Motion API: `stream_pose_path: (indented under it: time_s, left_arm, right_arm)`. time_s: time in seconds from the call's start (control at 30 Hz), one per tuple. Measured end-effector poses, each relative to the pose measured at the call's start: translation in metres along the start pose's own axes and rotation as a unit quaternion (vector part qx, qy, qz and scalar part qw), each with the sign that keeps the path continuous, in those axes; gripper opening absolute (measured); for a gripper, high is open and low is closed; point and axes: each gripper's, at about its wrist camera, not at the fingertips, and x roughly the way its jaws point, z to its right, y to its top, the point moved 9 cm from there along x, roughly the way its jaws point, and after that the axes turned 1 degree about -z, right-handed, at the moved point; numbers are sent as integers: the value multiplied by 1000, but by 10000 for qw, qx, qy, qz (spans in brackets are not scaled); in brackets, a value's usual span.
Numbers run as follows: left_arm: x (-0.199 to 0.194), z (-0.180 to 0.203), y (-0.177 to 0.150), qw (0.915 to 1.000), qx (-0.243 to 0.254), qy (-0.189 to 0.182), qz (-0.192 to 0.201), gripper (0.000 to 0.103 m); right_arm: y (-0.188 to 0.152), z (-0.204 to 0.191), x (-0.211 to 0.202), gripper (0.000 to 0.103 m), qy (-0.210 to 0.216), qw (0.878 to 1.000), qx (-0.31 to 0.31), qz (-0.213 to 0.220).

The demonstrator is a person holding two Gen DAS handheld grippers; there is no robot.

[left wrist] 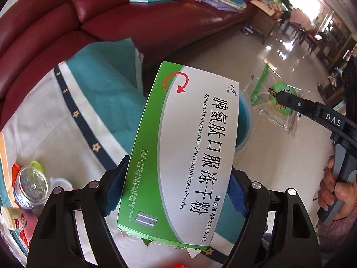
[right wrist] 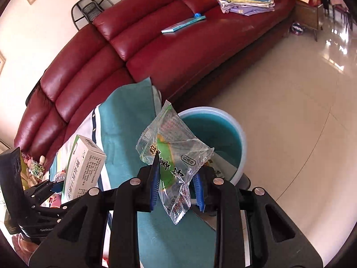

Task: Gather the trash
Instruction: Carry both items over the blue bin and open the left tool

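Up close in the left wrist view, the left claw is clamped on a green and white box, its blue pads pressing both long sides; the box juts up over the cloth-covered counter. Off to the right, the right claw pinches a clear wrapper above the floor.

From the right wrist view, the right claw is closed on the wrapper, which hangs crumpled between its pads, just before the teal bin. At left, the left claw holds the box.
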Motion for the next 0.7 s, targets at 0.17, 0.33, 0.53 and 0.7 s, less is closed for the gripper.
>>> stream_pose_path:
  time_s: [0.17,0.33,0.53,0.7]
  left_arm:
    - [35,24,21,9992,268,28,-286,79]
    - [71,44,34,9971,464,43,-607,79]
    - [97,55,40,9955,496,40,-810,81]
    - [100,52,37,9956,413,50,-845,86]
  right_arm:
    - [7,27,9,25,-88,9997,207,-42]
    - [9,44,18,26,-177,9992,341,-80]
    - [12,54,29,26,-269,9987,407,-154]
    - [12,53,37,26,-300,9987,356,-229]
